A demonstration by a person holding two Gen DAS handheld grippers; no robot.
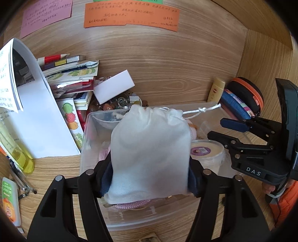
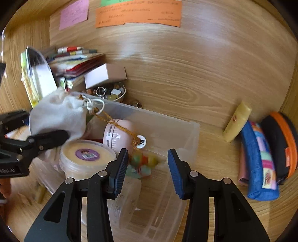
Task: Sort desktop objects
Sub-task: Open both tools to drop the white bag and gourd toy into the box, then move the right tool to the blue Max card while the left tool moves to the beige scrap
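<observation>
The left gripper (image 1: 150, 178) is holding a white drawstring pouch (image 1: 150, 149) over a clear plastic bin (image 1: 87, 130), with the pouch sitting between both pads; whether the pads are still pressing it I cannot tell for sure, though it is not slumping. The hold over the bin suggests the pouch is being lowered in with the small things already gathered there. The right gripper (image 2: 148, 169) is hanging over the near end of the same bin with its fingers apart and nothing between them, probably waiting for its turn.

Inside the bin, a round tub (image 2: 87, 158) with a purple label is lying beside a pink round gadget (image 2: 119, 134) carrying a white tag on a brown cord. The label's print is too small to read. On the surface to the right, a yellow tube (image 2: 237, 122) and some zip cases (image 2: 260, 162) are leaning against the wall, seemingly not yet sorted. The right gripper's body is showing the letters "DAS". An orange note (image 1: 130, 14) is pinned above, with handwriting I cannot make out.
</observation>
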